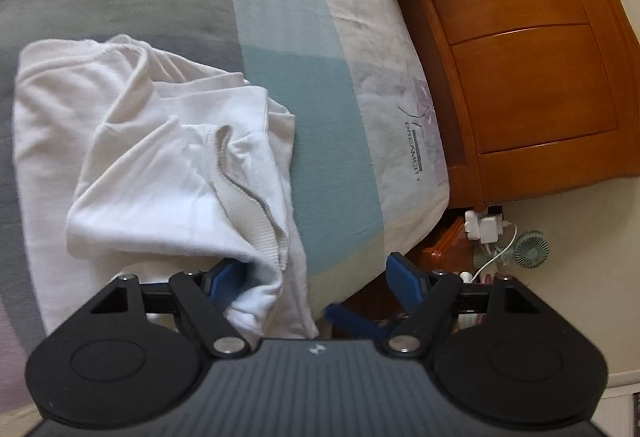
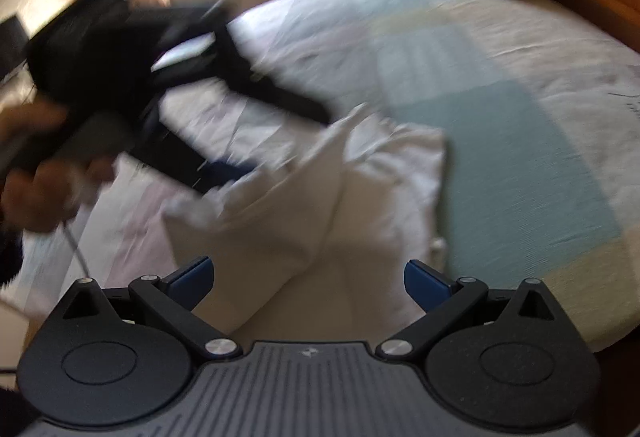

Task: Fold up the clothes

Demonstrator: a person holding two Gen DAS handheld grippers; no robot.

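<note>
One white shirt (image 1: 160, 157), rumpled (seemingly half-folded), on bed (image 1: 312, 141).

A white T-shirt (image 1: 160, 157) lies crumpled and partly folded on a bed (image 1: 328, 141), its layers doubled over one another in loose ridges. The ribbed neckband (image 1: 248, 205) faces up and curls across the top layer near the garment's right edge. The shirt rests on grey and teal patches of the bedcover, close to the mattress side. The blurred right wrist view shows the same pale heap (image 2: 320, 197).
</note>
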